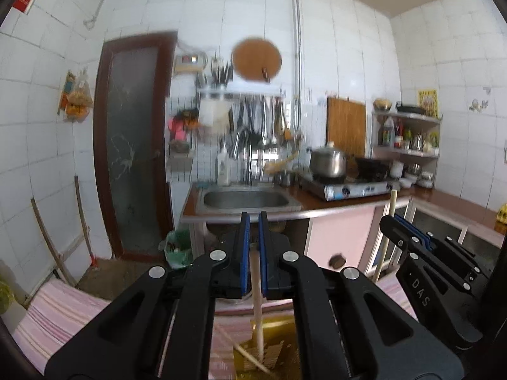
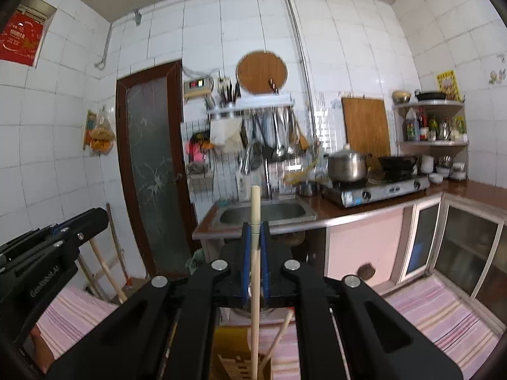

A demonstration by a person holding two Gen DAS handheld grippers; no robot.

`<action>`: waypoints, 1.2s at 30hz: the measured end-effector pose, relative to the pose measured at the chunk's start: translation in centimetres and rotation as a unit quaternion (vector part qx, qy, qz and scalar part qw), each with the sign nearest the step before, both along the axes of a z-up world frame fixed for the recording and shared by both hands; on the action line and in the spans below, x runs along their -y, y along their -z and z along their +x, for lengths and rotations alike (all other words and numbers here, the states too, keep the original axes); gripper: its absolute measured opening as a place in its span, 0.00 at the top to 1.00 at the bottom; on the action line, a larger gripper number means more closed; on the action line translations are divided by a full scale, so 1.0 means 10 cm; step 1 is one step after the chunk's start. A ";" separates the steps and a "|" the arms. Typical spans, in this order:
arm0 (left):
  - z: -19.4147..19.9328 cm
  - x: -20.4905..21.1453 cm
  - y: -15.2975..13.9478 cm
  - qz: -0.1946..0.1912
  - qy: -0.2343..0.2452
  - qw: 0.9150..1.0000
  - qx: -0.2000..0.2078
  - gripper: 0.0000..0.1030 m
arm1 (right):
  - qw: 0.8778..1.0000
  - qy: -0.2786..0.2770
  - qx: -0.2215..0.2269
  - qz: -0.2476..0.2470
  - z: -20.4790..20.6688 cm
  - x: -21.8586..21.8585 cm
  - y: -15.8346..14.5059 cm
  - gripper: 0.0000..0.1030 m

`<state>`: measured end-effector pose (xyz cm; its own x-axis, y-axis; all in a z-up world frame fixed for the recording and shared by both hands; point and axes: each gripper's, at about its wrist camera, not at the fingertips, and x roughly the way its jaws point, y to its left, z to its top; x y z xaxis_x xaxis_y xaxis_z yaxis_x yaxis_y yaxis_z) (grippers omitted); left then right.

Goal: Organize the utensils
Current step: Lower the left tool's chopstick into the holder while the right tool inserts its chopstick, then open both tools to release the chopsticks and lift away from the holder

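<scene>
Each gripper holds a pale wooden chopstick upright above a pink striped cloth. My left gripper (image 1: 254, 221) is shut on a chopstick (image 1: 257, 297) that hangs down between its blue pads. My right gripper (image 2: 255, 229) is shut on a chopstick (image 2: 255, 253) whose top sticks up above the fingertips. The right gripper also shows at the right of the left wrist view (image 1: 408, 234), with its chopstick (image 1: 388, 231). The left gripper shows at the left of the right wrist view (image 2: 79, 221). Another chopstick (image 2: 279, 338) lies below on a yellow-brown box (image 2: 234, 357).
Ahead is a kitchen counter with a steel sink (image 2: 263, 212), a gas stove (image 2: 377, 190) with a pot and a wok, and a wall rack of hanging utensils (image 2: 272, 133). A brown door (image 2: 149, 171) stands at the left. A corner shelf (image 2: 434, 123) holds bottles.
</scene>
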<state>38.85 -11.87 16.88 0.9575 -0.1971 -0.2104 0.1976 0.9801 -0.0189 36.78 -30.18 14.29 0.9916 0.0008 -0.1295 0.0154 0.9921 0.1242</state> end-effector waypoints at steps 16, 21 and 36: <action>-0.48 -0.49 0.19 -0.008 -0.042 0.997 -0.064 0.16 | 0.995 0.045 -0.088 -0.010 -0.36 0.30 0.13 0.38; -0.91 -0.59 0.12 0.028 -0.058 0.996 -0.056 0.05 | 0.995 0.058 -0.082 -0.014 -0.75 0.30 0.00 0.25; -1.52 -0.92 0.69 0.023 -0.085 0.991 -0.103 0.05 | 0.991 0.057 -0.114 -0.041 -1.54 -0.07 0.54 0.10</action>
